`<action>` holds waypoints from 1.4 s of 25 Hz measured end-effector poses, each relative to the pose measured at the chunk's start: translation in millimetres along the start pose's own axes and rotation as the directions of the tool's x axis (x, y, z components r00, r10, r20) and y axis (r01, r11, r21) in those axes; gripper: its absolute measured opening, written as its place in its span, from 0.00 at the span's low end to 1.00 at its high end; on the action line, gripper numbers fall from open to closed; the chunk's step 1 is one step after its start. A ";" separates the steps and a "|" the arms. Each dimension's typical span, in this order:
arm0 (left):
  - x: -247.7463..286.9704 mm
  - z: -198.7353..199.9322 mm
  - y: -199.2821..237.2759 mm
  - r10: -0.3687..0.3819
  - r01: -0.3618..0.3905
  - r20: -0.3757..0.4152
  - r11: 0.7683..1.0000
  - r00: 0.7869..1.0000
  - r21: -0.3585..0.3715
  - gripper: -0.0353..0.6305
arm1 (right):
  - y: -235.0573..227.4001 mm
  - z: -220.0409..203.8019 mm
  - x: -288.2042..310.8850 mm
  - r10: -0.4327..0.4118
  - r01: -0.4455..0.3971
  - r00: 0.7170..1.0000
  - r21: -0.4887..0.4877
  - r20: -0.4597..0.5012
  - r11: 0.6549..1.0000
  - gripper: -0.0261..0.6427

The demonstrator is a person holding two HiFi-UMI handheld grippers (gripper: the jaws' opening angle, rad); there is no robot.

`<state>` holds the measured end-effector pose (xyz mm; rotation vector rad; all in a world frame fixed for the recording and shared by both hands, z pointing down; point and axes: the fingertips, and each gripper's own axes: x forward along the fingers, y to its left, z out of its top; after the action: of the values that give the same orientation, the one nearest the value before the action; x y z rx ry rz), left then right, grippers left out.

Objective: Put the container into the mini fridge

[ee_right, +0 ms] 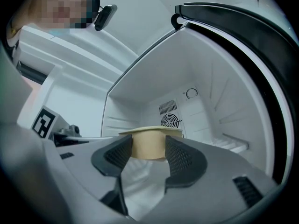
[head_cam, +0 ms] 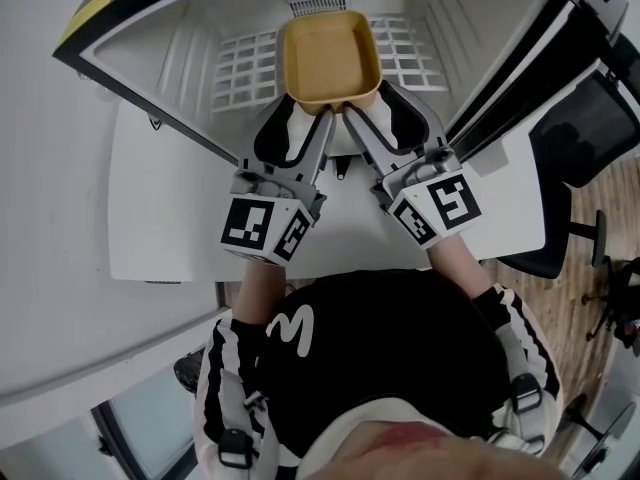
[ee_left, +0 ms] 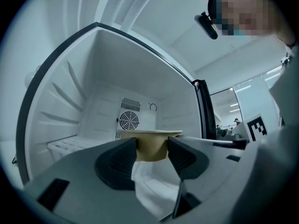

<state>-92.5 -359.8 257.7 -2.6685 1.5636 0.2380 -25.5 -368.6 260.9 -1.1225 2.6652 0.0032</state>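
Observation:
A tan square container (head_cam: 325, 56) hangs at the mouth of the open mini fridge (head_cam: 190, 28), over its white wire shelf (head_cam: 240, 68). My left gripper (head_cam: 305, 115) is shut on the container's near left part. My right gripper (head_cam: 375, 110) is shut on its near right part. In the left gripper view the container (ee_left: 150, 143) sits wedged between the black pads of the left gripper (ee_left: 152, 152). The right gripper view shows the container (ee_right: 149, 144) likewise squeezed in the right gripper (ee_right: 148, 149). Both grippers point into the fridge.
The fridge stands on a white table (head_cam: 170, 218); its fan grille (ee_left: 128, 120) is on the back wall. The black-edged door (head_cam: 520, 78) stands open at the right. A black office chair (head_cam: 585, 138) is beyond the table's right edge.

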 end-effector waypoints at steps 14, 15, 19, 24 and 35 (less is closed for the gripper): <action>6.3 -1.7 7.3 0.003 -0.003 -0.015 1.000 1.000 -0.020 0.37 | -4.8 -1.3 8.2 -0.004 0.005 1.000 0.041 -0.010 0.999 0.38; 6.9 -1.9 8.0 0.003 -0.003 -0.016 1.000 1.000 -0.023 0.37 | -5.3 -1.3 8.8 -0.005 0.006 1.000 0.045 -0.010 0.999 0.38; 9.0 -2.7 11.0 0.008 -0.009 -0.020 1.000 1.000 -0.030 0.37 | -6.9 -2.2 12.2 -0.005 0.006 1.000 0.057 -0.012 0.998 0.38; 11.1 -4.5 13.9 0.011 -0.012 -0.027 0.999 1.000 -0.035 0.37 | -8.6 -3.9 15.4 -0.004 0.005 1.000 0.061 -0.019 0.998 0.38; 15.7 -6.8 19.5 0.015 -0.017 -0.039 0.999 0.999 -0.052 0.37 | -11.7 -6.3 21.4 -0.006 0.008 0.999 0.068 -0.037 0.998 0.38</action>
<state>-101.2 -383.7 262.9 -2.7162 1.6123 0.2328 -33.1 -392.5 263.2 -1.1210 2.6717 -0.1095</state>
